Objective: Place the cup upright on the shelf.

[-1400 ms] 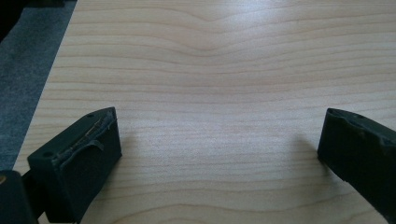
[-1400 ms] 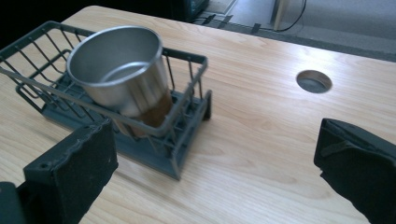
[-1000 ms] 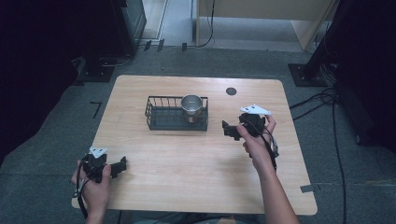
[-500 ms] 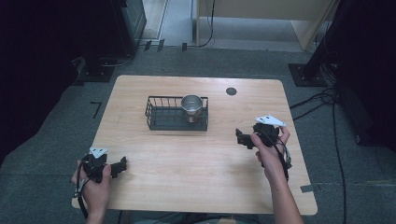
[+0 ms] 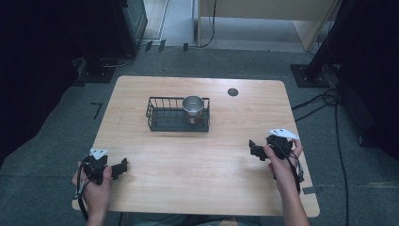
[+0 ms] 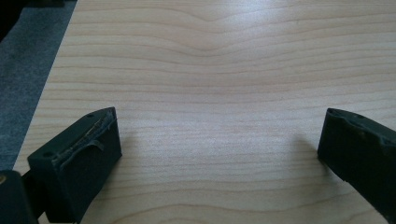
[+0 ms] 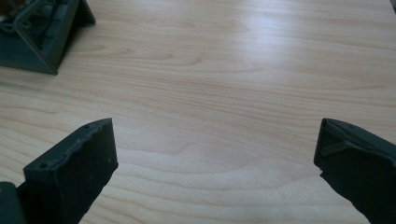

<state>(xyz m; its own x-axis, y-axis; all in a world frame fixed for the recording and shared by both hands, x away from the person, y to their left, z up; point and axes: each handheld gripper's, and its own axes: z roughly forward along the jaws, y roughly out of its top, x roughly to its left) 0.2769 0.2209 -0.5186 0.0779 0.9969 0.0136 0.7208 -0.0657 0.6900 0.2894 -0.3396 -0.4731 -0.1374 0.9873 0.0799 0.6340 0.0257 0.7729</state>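
Cup: metal, upright, standing in the right end of the wire basket, at the middle of the table, far half.

Position relative to tools: we hold both grippers near the table's front, well apart from the cup. From the right gripper the cup lies forward and to the left; from the left gripper it lies forward and to the right. We judge the right one somewhat nearer, and its jaws already point left toward the basket. In the right gripper view a corner of the basket shows at upper left, so any reach from there runs diagonally up and left.

Long axis: the basket runs left to right across the table; the cup's own axis is vertical, mouth up.

Tool state: in both gripper views the jaws stand wide apart with bare wood between them, holding nothing. The left gripper sits low over the table's front left corner.

Change noted: a second ago our right gripper was just beside the basket's right end; it has since drawn back toward us and to the right. Left gripper, cup and basket are unmoved.
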